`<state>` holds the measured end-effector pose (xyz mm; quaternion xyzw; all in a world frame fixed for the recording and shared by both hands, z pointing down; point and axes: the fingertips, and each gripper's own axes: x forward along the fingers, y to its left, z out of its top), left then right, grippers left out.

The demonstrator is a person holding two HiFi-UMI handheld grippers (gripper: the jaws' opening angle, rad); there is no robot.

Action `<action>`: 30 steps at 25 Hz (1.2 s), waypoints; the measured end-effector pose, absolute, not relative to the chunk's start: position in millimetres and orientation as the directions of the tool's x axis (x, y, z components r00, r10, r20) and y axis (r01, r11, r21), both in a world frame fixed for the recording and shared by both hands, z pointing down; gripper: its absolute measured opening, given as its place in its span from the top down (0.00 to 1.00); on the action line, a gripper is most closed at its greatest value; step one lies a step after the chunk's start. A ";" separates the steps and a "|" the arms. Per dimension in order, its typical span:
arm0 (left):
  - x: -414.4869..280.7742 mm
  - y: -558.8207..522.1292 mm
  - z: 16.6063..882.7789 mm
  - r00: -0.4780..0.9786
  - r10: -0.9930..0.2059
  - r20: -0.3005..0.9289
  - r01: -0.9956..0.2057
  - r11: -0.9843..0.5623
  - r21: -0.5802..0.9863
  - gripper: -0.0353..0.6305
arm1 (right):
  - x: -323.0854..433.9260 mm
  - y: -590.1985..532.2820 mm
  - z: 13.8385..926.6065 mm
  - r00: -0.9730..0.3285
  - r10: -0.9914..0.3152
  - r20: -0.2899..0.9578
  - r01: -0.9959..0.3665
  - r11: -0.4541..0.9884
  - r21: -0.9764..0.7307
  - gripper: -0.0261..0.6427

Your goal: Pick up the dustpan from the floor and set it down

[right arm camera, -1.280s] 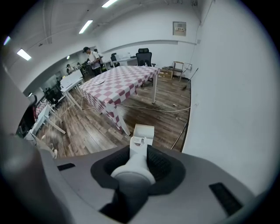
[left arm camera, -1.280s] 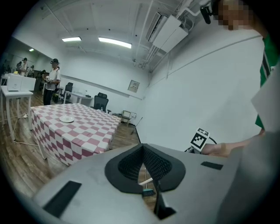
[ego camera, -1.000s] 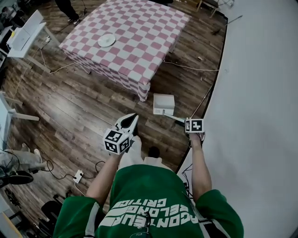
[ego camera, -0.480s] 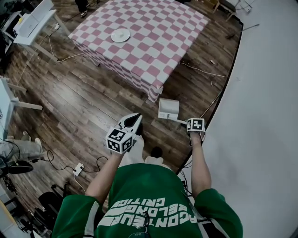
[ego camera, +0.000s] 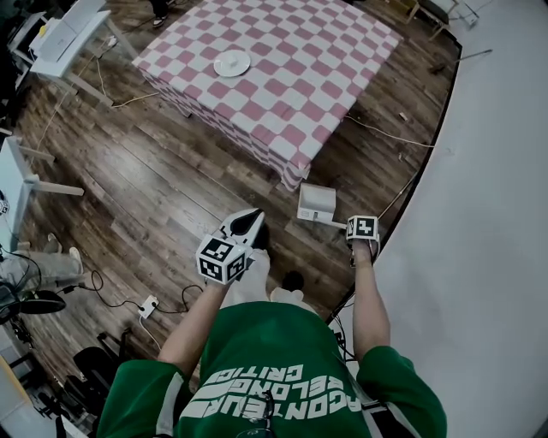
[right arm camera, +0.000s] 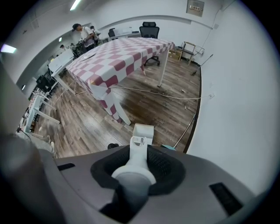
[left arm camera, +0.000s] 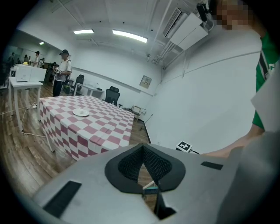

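Right hand-held gripper (right arm camera: 136, 167) squeezes the handle of one white plastic dustpan (right arm camera: 142, 133). Its box shows at 12 o'clock, and the jaws hide the handle's end. Left hand-held gripper (left arm camera: 144, 174) is closed, holding nothing.

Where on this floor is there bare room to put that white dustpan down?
The widest bare floor lies between the checkered table and the white side table. The strip beside the white wall is narrower, with a cable crossing it. Lower left, cables and a power strip crowd it.
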<state>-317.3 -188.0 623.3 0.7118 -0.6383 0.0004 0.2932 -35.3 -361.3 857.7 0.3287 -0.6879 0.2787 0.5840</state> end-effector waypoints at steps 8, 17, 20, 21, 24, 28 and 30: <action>-322.6 -202.6 628.1 0.194 -0.899 0.392 -0.907 -0.012 0.421 0.94 | -43.0 -370.9 874.0 -0.080 -0.103 0.991 -0.786 0.618 0.001 0.79; -330.7 -223.5 633.8 0.214 -0.889 0.404 -0.905 -0.025 0.424 0.94 | -61.0 -386.1 887.0 -0.060 -0.082 0.995 -0.788 0.615 0.003 0.79; -331.1 -225.4 636.3 0.218 -0.887 0.407 -0.904 -0.027 0.426 0.94 | -65.2 -391.1 888.5 -0.043 -0.078 0.996 -0.783 0.622 0.016 0.79; -331.4 -225.9 636.9 0.219 -0.887 0.407 -0.904 -0.026 0.428 0.94 | -66.3 -392.8 888.8 -0.037 -0.076 0.996 -0.781 0.624 0.019 0.79; -333.8 -226.9 637.6 0.221 -0.885 0.409 -0.901 -0.025 0.434 0.94 | -71.1 -397.9 890.1 -0.026 -0.070 0.997 -0.778 0.628 0.024 0.79; -337.9 -227.7 638.9 0.220 -0.886 0.408 -0.899 -0.021 0.438 0.94 | -75.1 -401.8 890.5 -0.005 -0.063 0.998 -0.773 0.633 0.037 0.79; -340.3 -227.7 639.8 0.217 -0.887 0.408 -0.899 -0.019 0.437 0.94 | -76.4 -403.3 891.9 -0.002 -0.061 0.998 -0.774 0.632 0.037 0.79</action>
